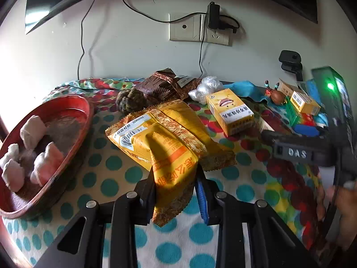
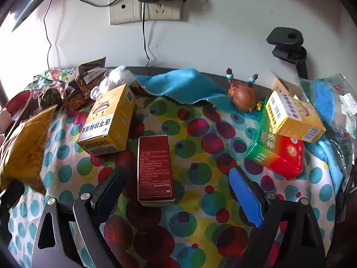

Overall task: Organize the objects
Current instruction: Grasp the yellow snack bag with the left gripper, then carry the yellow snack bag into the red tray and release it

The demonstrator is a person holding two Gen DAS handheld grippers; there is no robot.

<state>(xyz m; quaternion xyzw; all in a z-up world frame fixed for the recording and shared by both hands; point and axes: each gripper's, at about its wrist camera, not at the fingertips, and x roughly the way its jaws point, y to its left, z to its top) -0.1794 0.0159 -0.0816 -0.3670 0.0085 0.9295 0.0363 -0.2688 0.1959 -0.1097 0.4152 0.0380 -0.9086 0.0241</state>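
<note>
My left gripper [image 1: 175, 192] is shut on the near end of a yellow snack packet [image 1: 169, 138], which lies over a second yellow packet on the dotted cloth. The packet also shows at the left edge of the right wrist view [image 2: 26, 147]. My right gripper [image 2: 178, 192] is open, with a dark red box [image 2: 155, 167] lying flat between its fingers, closer to the left finger. A yellow medicine box [image 2: 109, 122] stands just beyond it, also seen in the left wrist view [image 1: 231, 111].
A red oval tray [image 1: 73, 107] holding white wrapped pieces sits at the left. Brown packets [image 1: 165, 84], a woolly ball [image 1: 130, 101], a plastic bag [image 1: 206, 87], a blue cloth [image 2: 185, 82], a brown figurine [image 2: 244, 96], and stacked yellow [image 2: 292, 116] and green-red [image 2: 276, 151] boxes line the back and right.
</note>
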